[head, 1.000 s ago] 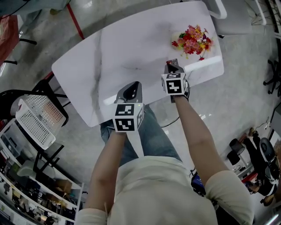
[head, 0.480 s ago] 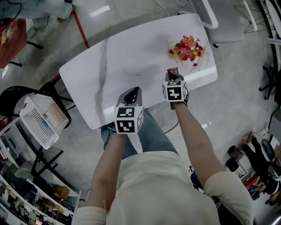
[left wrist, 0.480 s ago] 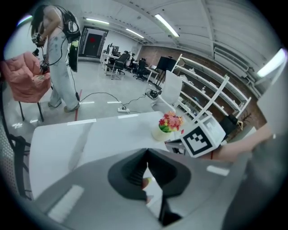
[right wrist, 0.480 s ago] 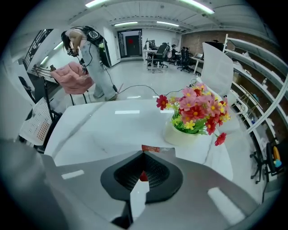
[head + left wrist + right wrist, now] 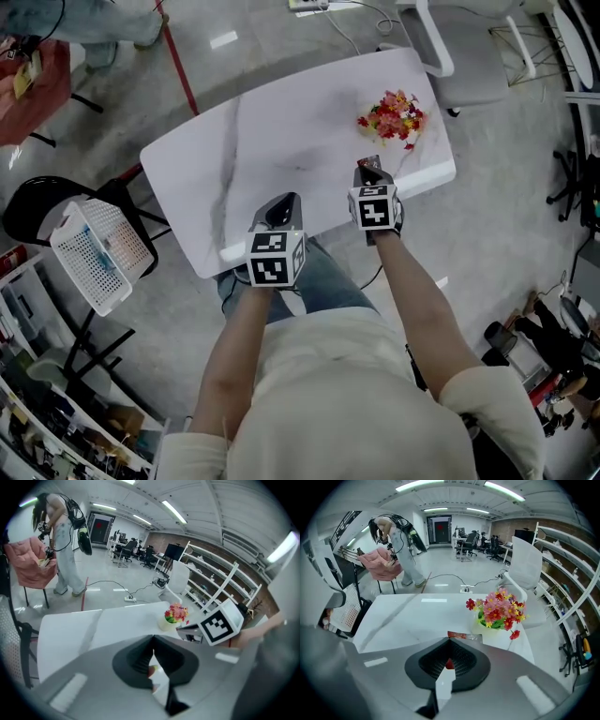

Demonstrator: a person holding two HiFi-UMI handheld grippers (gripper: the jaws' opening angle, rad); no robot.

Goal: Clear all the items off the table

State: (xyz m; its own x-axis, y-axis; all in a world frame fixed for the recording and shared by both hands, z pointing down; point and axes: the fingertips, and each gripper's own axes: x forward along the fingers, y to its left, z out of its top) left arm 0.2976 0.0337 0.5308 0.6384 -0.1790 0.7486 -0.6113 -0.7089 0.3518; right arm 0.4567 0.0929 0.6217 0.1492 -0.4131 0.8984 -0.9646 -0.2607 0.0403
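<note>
Left gripper (image 5: 284, 202) and right gripper (image 5: 368, 165) are lifting away from the counter (image 5: 253, 141), which is shrinking in view. Flowers (image 5: 392, 117) are sitting near its far right corner, just beyond the right gripper. A red strip (image 5: 463, 635) is showing at that gripper's tips, pinched or lying loose I cannot tell. Both are staying fully closed, the left empty. Swinging in closed, one could be toppling the flowers off the edge.

white marbled table (image 5: 272, 141), rounded corners, on grey floor (image 5: 511, 220); one flower pot (image 5: 392, 117) standing near its far right corner.
</note>
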